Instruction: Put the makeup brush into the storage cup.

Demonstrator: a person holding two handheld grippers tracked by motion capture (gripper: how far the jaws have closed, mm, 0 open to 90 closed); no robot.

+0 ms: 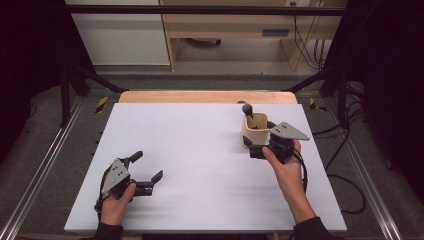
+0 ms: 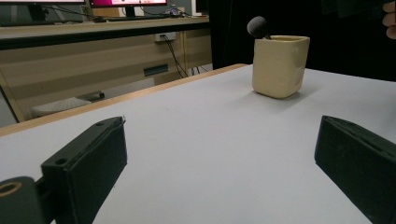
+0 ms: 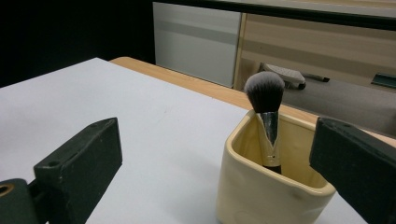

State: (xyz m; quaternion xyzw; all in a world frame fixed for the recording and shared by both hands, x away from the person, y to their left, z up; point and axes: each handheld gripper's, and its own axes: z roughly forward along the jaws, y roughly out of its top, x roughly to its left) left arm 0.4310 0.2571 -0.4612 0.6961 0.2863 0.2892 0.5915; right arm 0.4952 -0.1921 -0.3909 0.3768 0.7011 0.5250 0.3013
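A makeup brush [image 3: 265,100] stands bristles-up in a cream cup [image 3: 261,186] on the far right part of the white table [image 1: 200,150]. Its metal collar and dark handle lean against the cup's inner wall, and the soft head pokes above the rim. The right hand-held gripper [image 1: 260,145] sits just beside the cup on the near side, jaws spread wide and released, holding nothing; in its own view the cup sits between them, nearer the right jaw. Well away from the cup, toward the near left corner, the left hand-held gripper [image 1: 150,167] rests low over the table, jaws likewise spread and empty.

The step looks like reaching in for the brush. To do it well, I'd lift the right hand-held gripper above the rim, centre the jaws on the collar rather than the bristles, close gently, and draw straight up so the cup doesn't tip.

The lower handle is hidden inside the cup, so how deep it sits is unclear. From above, the right hand covers the cup's near wall.
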